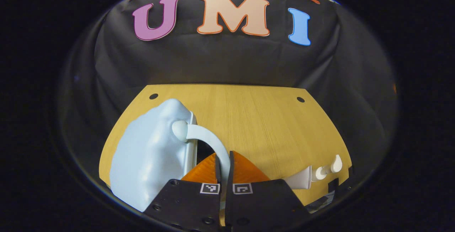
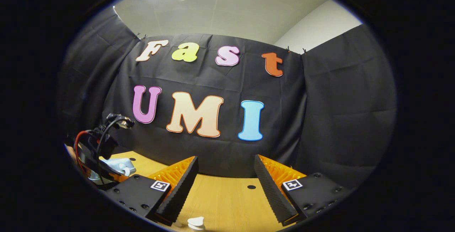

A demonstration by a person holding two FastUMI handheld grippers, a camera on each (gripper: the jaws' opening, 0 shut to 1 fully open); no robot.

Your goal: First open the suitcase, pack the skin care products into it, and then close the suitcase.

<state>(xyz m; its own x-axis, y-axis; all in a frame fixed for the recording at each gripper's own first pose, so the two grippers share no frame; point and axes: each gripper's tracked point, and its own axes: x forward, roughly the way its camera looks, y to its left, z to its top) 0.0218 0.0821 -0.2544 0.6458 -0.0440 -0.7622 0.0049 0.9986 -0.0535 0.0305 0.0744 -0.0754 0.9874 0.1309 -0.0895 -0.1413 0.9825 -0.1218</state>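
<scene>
Suitcase (image 1: 149,157), pale blue, stood at the left of the table (image 1: 263,125), its lid apparently shut or just beginning to lift. The left hand-held gripper (image 1: 224,168) was pressed together on the suitcase's curved handle (image 1: 213,141), both fingers clamping it. By this judgement, opening was the step in hand; packing and closing remained. One white skin care tube (image 1: 300,180) and two small white pieces (image 1: 330,168) beside it, too small to identify, lay at the table's right edge, well apart from the suitcase. The right hand-held gripper (image 2: 225,185) hung spread and empty above a white item (image 2: 195,222).
</scene>
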